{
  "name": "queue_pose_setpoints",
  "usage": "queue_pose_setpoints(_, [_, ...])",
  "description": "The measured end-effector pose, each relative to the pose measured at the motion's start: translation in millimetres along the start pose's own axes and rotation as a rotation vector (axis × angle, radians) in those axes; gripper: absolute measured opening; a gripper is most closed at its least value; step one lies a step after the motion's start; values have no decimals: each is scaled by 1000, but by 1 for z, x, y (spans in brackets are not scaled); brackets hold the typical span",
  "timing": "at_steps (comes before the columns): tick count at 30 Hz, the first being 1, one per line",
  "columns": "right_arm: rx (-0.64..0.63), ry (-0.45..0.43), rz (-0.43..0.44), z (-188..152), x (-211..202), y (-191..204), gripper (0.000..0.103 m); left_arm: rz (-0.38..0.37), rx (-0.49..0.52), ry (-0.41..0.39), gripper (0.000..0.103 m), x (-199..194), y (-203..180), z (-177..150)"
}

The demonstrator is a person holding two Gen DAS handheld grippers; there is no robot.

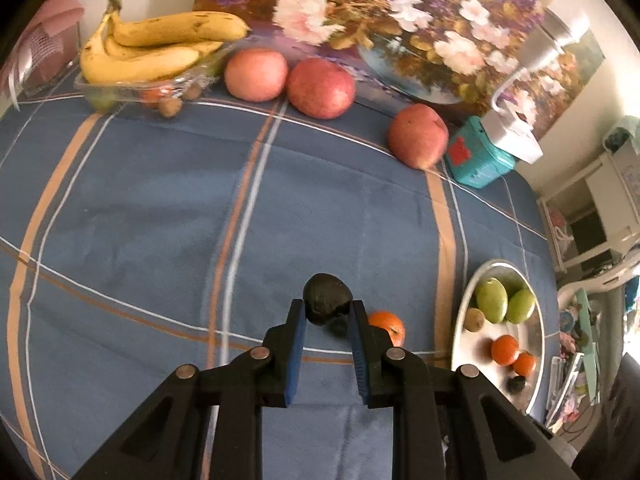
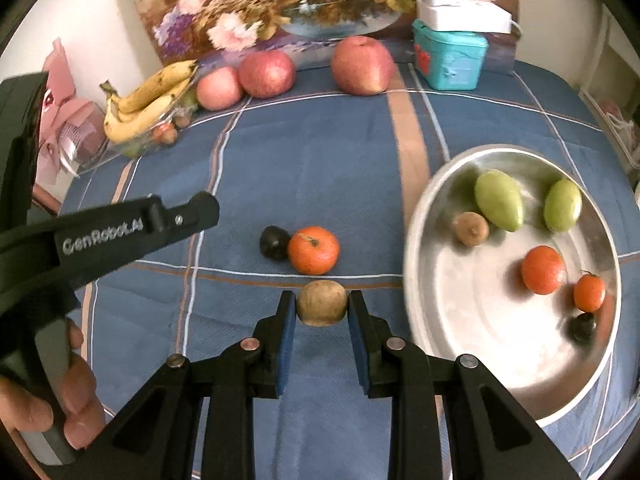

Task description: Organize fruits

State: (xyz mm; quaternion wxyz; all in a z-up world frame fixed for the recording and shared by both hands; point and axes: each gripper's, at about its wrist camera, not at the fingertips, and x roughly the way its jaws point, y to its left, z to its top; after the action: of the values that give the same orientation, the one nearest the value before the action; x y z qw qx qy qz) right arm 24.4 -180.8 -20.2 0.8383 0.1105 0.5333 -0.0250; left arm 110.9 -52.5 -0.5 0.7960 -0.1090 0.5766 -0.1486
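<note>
My left gripper (image 1: pixel 328 312) is shut on a small dark fruit (image 1: pixel 327 298), held just above the blue checked cloth; an orange tangerine (image 1: pixel 386 326) lies just right of it. My right gripper (image 2: pixel 322 306) is shut on a brown kiwi (image 2: pixel 322 303). Ahead of it lie a tangerine (image 2: pixel 313 250) and a dark fruit (image 2: pixel 274 242). The left gripper's side (image 2: pixel 120 228) shows in the right wrist view. A metal bowl (image 2: pixel 440 184) at right holds two green fruits, a kiwi, two orange fruits and a dark one; it also shows in the left wrist view (image 1: pixel 466 300).
Three red apples (image 1: pixel 320 88) line the back edge of the cloth. A clear tray with bananas (image 1: pixel 152 48) and small fruits stands at back left. A teal box (image 1: pixel 476 156) with a white device on top sits at back right, before a flower painting.
</note>
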Motion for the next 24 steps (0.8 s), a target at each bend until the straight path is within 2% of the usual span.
queue_pose_setpoints(4, [80,-22,-16,4,-11,-32,27,-40,53,22,23,3,-28,-8])
queue_pose_setpoints(8, [209,-22,-155,1,-20,-86,27,-72,182,46,23,8,-72,-23])
queue_pose_setpoints(10, [270,-14,-177,-4,-22,-107,28,-91,238,63,23,12,-93,-32])
queue_pose_setpoints(16, [339,-13,-223,-12,-27,-135,28,-142,336,142,25,31,-133,-56])
queue_pose_setpoints(18, [344,-9,-216,-13,-26,-137,29,-142,348,152,28,34,-138,-59])
queue_pose_setpoints(19, [344,-7,-215,-14,-25,-138,34,-142,349,159,30,35,-139,-60])
queue_pose_setpoints(21, [335,-4,-229,-14,-25,-138,46,-150,327,164,45,35,-134,-58])
queue_pose_setpoints(24, [334,-20,-230,-13,-28,-135,47,-172,253,153,48,31,-113,-44])
